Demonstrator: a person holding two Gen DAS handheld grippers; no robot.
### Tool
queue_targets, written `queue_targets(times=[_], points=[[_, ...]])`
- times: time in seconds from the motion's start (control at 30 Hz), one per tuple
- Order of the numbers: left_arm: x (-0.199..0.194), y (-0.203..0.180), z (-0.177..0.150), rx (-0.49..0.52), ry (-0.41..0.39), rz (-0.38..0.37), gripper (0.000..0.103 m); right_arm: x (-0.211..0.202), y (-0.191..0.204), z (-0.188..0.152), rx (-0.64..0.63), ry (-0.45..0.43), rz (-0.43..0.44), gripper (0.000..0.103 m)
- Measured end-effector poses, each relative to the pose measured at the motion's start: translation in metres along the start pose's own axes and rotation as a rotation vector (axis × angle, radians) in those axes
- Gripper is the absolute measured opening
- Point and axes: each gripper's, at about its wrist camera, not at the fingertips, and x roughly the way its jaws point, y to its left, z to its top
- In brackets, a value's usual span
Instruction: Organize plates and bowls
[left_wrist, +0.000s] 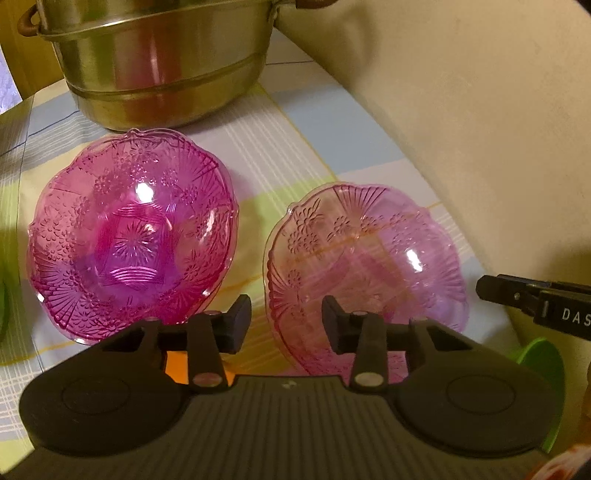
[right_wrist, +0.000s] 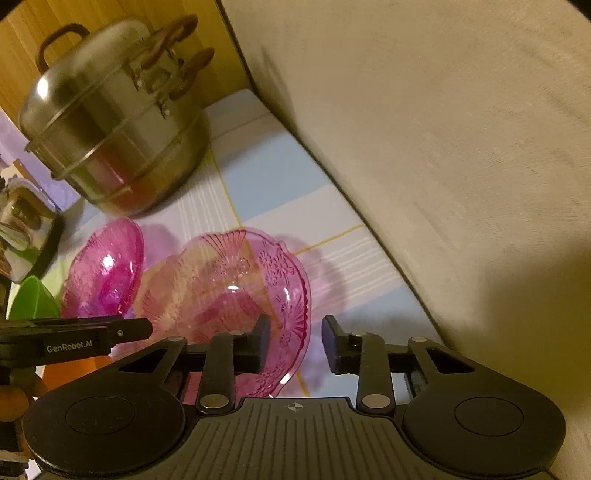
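Note:
Two pink patterned glass bowls sit on the checked tablecloth. The darker bowl (left_wrist: 133, 236) is on the left; the paler bowl (left_wrist: 365, 266) is on the right. My left gripper (left_wrist: 286, 321) is open, hovering near both, its jaws straddling the paler bowl's left rim. In the right wrist view the paler bowl (right_wrist: 229, 299) is near and the darker bowl (right_wrist: 105, 269) is behind it. My right gripper (right_wrist: 295, 343) is open, its jaws on either side of the paler bowl's right rim, touching nothing I can see.
A large steel steamer pot (left_wrist: 159, 62) stands at the back, also in the right wrist view (right_wrist: 114, 125). A beige wall (left_wrist: 480, 129) bounds the right side. A green plastic piece (right_wrist: 33, 299) and a shiny kettle (right_wrist: 22, 221) lie at left.

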Motion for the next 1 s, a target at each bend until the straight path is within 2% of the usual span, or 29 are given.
queue_targets(times=[0.37,0.67,0.9,1.0], points=[[0.015,-0.004,0.004,0.046,0.027,0.04,0.032,0.029,-0.002,0.001,0.007,0.083,-0.003,0.021],[0.024,-0.005,0.003,0.075,0.049,0.05,0.022,0.038,-0.001,0.001,-0.007,0.104,-0.021,0.016],[0.023,-0.005,0.001,0.087,0.025,0.059,0.013,0.041,-0.002,0.001,-0.018,0.101,-0.031,0.01],[0.021,-0.005,0.001,0.084,0.021,0.053,0.012,0.04,-0.003,0.0,-0.021,0.098,-0.034,0.01]])
